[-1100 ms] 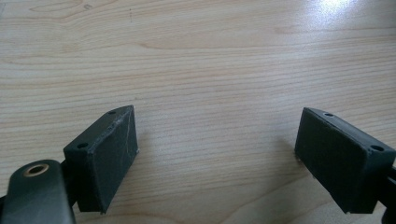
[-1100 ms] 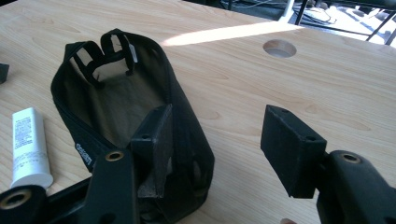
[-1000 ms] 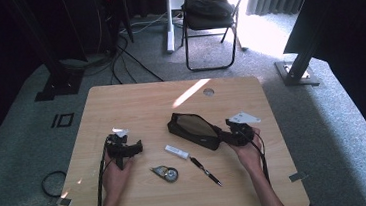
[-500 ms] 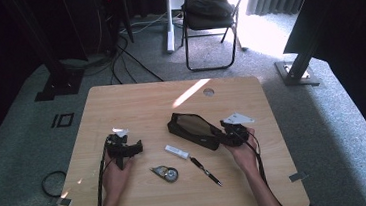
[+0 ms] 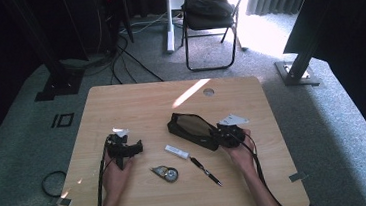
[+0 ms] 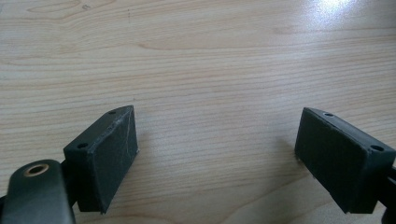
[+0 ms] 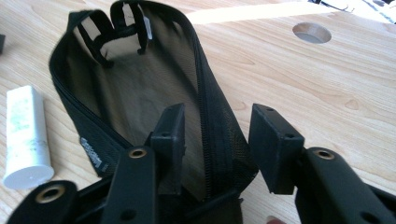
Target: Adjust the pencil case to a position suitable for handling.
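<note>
The right gripper's (image 7: 217, 149) jaws have just been closing and are straddling the zippered side wall at the near end of the black mesh pouch (image 7: 140, 93), one jaw inside the mouth, one outside, not yet pinching. The pouch's long axis is running away from them toward the tabletop's (image 5: 136, 102) middle. The left gripper (image 6: 215, 154) is resting well apart, jaws wide open over bare wood.

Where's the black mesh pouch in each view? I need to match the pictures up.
High view: the black mesh pouch lies right of the table's centre, its near end at the right gripper.
Right gripper view: the pouch stretches from upper left to bottom centre, one wall between the jaws.
Left gripper view: bare table.
Shared landmark: the white tube beside the pouch.
</note>
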Demonstrator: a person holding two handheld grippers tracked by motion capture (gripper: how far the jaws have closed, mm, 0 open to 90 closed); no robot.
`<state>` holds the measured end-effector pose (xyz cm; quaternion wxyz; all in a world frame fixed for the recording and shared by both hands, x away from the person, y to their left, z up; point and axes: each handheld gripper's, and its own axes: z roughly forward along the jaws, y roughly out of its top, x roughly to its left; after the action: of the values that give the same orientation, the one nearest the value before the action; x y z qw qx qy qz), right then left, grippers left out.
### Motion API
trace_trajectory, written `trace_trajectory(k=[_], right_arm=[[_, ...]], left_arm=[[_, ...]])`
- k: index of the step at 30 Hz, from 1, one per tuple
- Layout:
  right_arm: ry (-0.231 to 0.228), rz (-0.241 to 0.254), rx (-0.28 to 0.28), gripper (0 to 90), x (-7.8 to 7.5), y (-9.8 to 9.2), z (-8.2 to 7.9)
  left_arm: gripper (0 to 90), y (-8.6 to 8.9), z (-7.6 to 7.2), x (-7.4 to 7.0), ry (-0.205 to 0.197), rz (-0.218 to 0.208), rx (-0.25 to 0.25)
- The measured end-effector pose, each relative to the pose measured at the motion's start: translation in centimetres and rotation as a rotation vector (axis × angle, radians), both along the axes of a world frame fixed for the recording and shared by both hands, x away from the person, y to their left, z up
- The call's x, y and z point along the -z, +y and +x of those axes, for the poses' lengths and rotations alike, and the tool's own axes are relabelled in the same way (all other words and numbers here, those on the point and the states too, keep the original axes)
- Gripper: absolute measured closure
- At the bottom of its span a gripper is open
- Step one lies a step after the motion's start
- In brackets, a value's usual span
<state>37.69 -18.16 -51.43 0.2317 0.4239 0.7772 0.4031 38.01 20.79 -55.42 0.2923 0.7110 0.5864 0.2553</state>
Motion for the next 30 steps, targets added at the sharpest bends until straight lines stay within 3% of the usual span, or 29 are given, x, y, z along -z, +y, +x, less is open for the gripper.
trace_trajectory(k=[13, 30], right_arm=[[-0.01, -0.048, -0.055, 68.4, -0.1, 0.1, -0.6], [-0.023, -0.1, -0.181, 70.5, -0.2, -1.1, -1.9]], left_arm=[[13.4, 0.0, 0.0, 0.0, 0.0, 0.0, 0.001], [13.4, 0.0, 0.0, 0.0, 0.001, 0.0, 0.003]])
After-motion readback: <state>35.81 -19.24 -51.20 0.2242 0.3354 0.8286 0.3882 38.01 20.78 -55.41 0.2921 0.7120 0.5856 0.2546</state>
